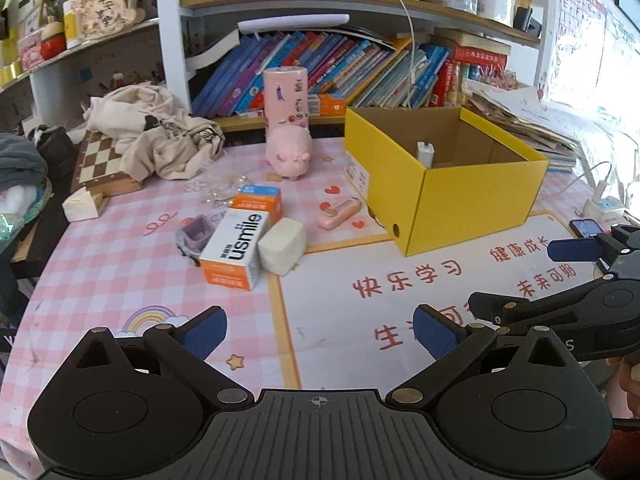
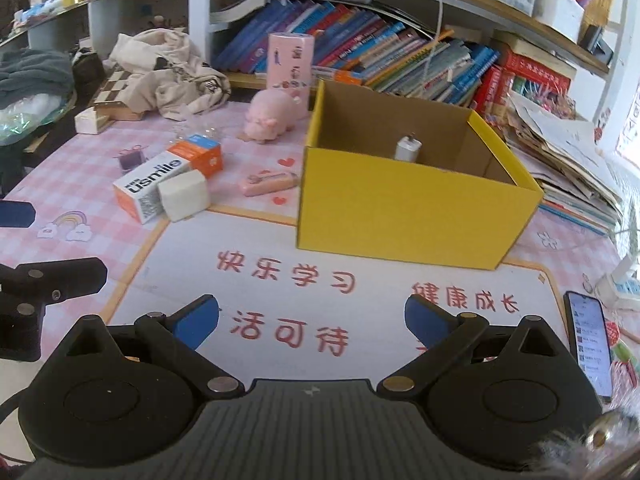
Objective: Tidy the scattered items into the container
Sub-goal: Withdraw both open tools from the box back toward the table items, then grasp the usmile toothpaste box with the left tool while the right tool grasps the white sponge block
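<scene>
A yellow cardboard box [image 1: 472, 196] [image 2: 400, 208] stands open on the desk with a white charger plug [image 1: 423, 153] [image 2: 407, 147] inside. Left of it lie an orange-and-white usmile box [image 1: 236, 246] [image 2: 150, 182], a white tissue pack [image 1: 282, 251] [image 2: 184, 195], a small orange box [image 1: 258, 202] [image 2: 200, 152], a pink flat gadget [image 1: 338, 213] [image 2: 267, 183], a pink pig toy [image 1: 289, 153] [image 2: 270, 115] and a purple item [image 1: 195, 233]. My left gripper [image 1: 320, 334] is open over the mat, holding nothing. My right gripper [image 2: 312, 320] is open too, in front of the box.
A pink cylinder [image 1: 286, 96] stands behind the pig. Crumpled cloth [image 1: 156, 136] covers a chessboard [image 1: 102, 162] at the left. Bookshelves [image 1: 340, 68] line the back, paper stacks [image 2: 568, 160] the right. A phone [image 2: 590, 342] lies near the right edge.
</scene>
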Motion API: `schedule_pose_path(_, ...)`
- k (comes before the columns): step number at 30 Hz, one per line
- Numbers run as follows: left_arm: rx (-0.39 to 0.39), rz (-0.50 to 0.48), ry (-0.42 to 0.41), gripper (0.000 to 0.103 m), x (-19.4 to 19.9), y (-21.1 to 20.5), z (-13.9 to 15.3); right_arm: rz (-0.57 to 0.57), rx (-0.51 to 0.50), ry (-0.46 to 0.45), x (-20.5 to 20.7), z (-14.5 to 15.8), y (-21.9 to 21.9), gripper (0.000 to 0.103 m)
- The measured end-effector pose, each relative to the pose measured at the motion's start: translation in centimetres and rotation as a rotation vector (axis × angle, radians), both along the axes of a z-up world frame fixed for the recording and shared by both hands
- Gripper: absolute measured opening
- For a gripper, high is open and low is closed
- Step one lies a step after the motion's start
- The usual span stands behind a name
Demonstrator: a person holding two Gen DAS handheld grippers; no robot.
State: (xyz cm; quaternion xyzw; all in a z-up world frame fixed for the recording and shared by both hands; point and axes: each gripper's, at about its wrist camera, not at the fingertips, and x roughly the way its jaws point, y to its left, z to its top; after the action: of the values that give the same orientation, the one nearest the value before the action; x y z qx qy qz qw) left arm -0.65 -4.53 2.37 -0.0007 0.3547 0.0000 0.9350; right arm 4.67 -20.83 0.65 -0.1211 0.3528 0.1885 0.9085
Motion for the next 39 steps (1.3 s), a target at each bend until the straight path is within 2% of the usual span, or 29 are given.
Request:
schedule_pose_path(17,-0.022,0.066,-0.008,0.101,-1.5,3.5,-0.2,0.111,-0.02,-0.007,-1.3,0.1,4.5,0.101)
schedule_pose_path(30,-0.045,0.136,-0.013,0.101,-0.2,5.4,-0.6,0.219,-0.022,0.014,0.9,-0.6,7.2,0.1)
schedule_pose_path(36,-0.065,0.165,-0.022,0.1,1.4,6.4,-0.8,0.292,-0.02,0.035,3.2,-1.0,8.8,0.097)
schedule_pose_path(39,-0.08,0.178,-0.03,0.099,2.2,7.0,-1.0,0.333,-0.026,0.051,4.3,-1.4,9.6,0.085)
